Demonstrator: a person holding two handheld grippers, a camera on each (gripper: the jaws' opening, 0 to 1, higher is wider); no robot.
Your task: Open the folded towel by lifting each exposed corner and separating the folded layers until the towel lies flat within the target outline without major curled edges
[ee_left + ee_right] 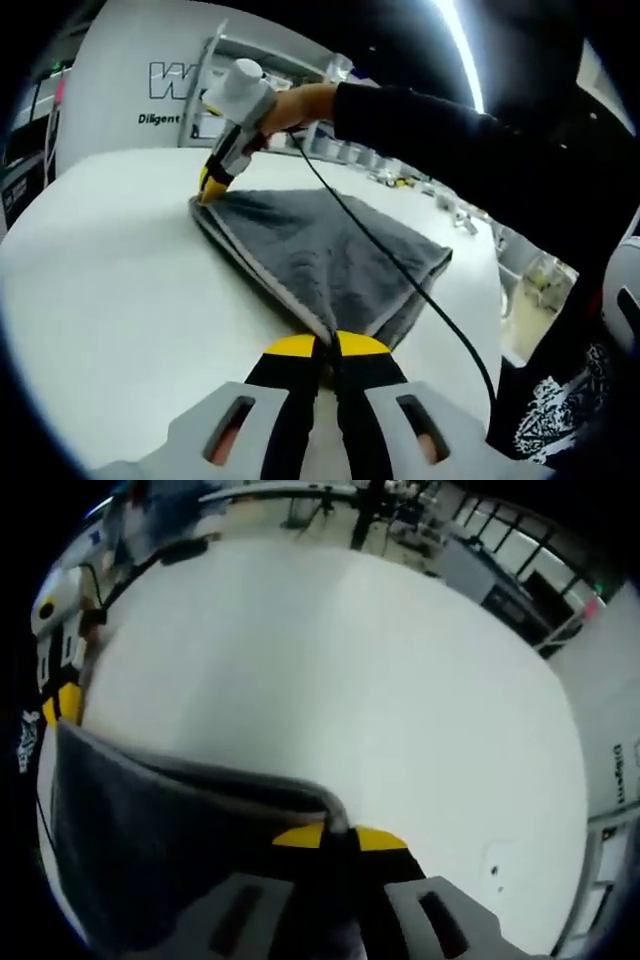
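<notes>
**Both hand-held grippers pinched corners of the grey towel on the white surface**

A black cable (pixel 400 270) trailed from the right hand-held gripper (pixel 208 190) across the top of the grey towel (pixel 320 250) and off toward the near right edge of the surface (pixel 110 300). Beyond the far edge stood a white panel with lettering (pixel 160 85) and shelving with small items; a bright strip light (pixel 460 45) ran overhead.

In the left gripper view, the left hand-held gripper (pixel 330 345) had its yellow-tipped jaws pressed together on the near corner of the towel, which lay folded near the middle of the surface with a pale hem along its edges. That view also showed the right hand-held gripper at the far corner, held by a hand (pixel 300 105) in a black sleeve (pixel 470 150), its yellow tips closed on the cloth.

The right gripper view showed its own jaws (pixel 338 835) pinching the hemmed edge, the towel (pixel 170 850) raised and sagging in a soft curve, and a wide bare stretch of smooth white surface (pixel 350 680) beyond. The left hand-held gripper (pixel 62 695) appeared at that view's left edge.

The towel looked plush and matte.
</notes>
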